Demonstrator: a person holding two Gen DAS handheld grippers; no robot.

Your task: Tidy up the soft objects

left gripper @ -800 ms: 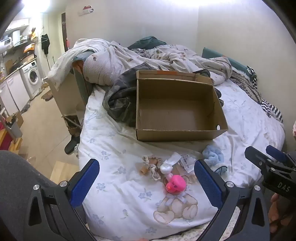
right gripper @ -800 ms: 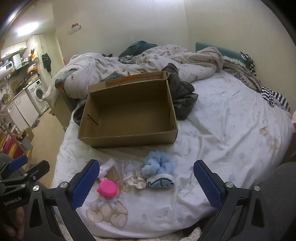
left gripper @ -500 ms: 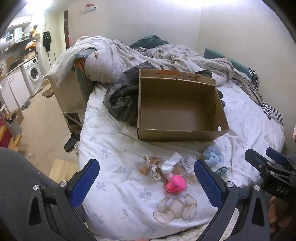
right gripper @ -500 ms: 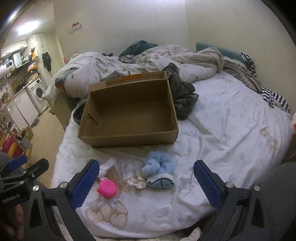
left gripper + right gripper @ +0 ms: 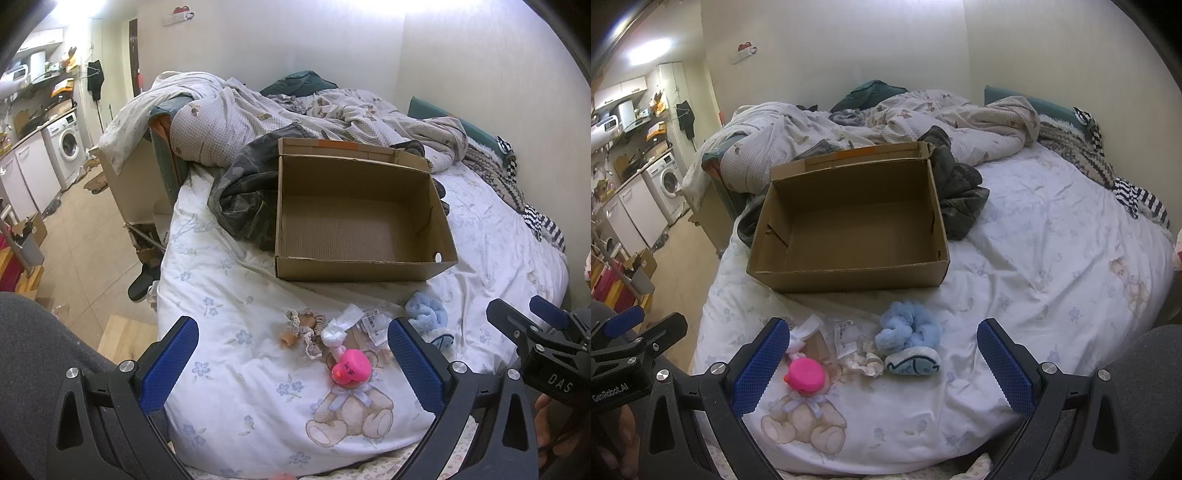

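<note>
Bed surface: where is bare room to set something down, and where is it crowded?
Free: the sheet right of the cardboard box, and the box's empty floor. Crowded: the strip before the box, with pink toy, blue scrunchie and packets.

Open brown cardboard box [image 5: 849, 225] sits on the white floral bedsheet [image 5: 1034, 258], rumpled quilt [image 5: 812, 136] behind it. Before the box (near edge): pink rubber duck [image 5: 807, 374] left, fluffy blue scrunchie [image 5: 910, 328] right, plastic packet [image 5: 846, 338] between.

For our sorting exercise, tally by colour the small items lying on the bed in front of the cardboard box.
Blue: 2, fluffy scrunchie and fish pouch
Pink: 1, duck
Cream or white: 2, lace scrunchie, cloth piece
Brown: 1, lace-trimmed scrunchie
Clear: 1, tagged packet
Total: 7
</note>
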